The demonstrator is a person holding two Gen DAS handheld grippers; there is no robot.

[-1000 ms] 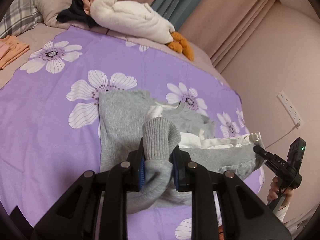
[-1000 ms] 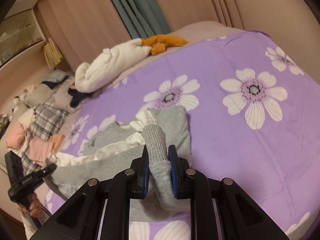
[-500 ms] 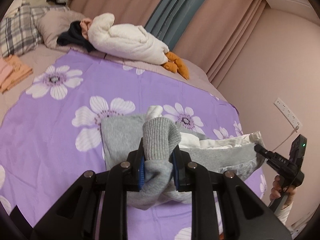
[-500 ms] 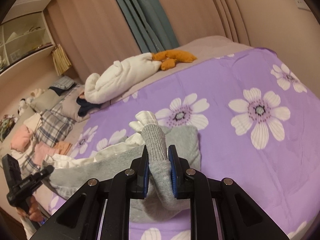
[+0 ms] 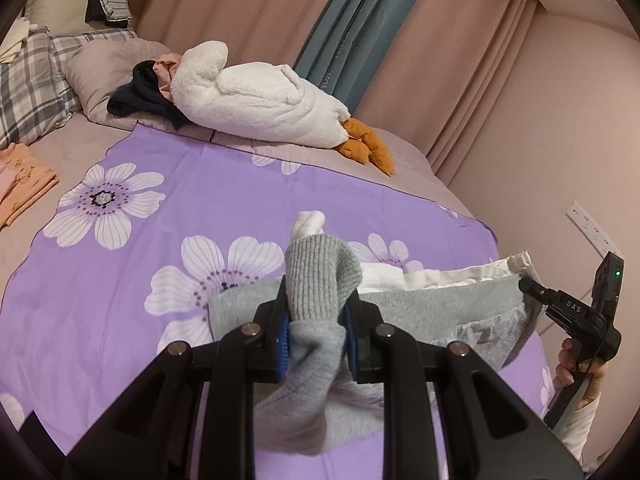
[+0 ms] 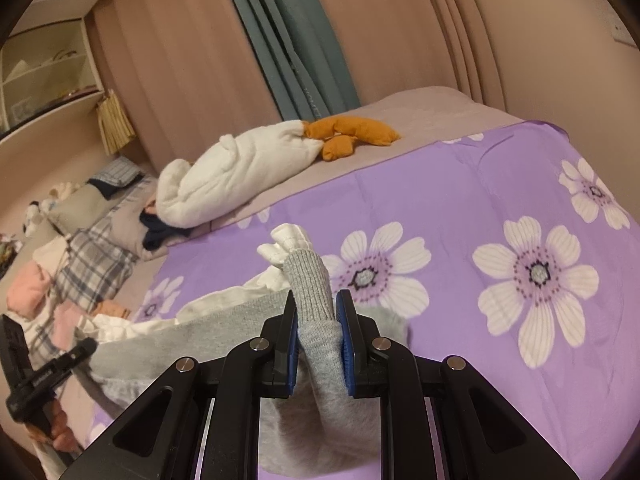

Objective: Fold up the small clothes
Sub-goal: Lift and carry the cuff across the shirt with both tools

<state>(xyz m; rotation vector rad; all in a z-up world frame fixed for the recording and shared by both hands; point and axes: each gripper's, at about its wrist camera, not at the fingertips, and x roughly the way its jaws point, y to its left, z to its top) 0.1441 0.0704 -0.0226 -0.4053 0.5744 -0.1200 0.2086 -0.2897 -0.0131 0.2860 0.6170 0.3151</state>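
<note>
Right now the person is standing at the near edge of the bed, holding a small grey sweatshirt (image 5: 424, 308) by both sleeve ends, one cuff in each tool. The left gripper (image 5: 316, 332) is clamping narrowly on a ribbed grey cuff (image 5: 320, 276), and the right gripper (image 6: 318, 340) is pinching the other cuff (image 6: 310, 280) the same way, with a white frill poking out past each. The body of the garment is hanging between the two tools, partly raised off the purple flowered sheet (image 5: 160, 200), its white lining (image 5: 432, 278) showing along the upper edge. This looks like the sleeve-folding step, early in the fold. Next, I would guess, both cuffs are needing to be carried inward across the chest and laid flat, keeping the cloth taut so that it is not bunching. A white plush toy (image 5: 256, 100) is lying well clear at the far side.
</note>
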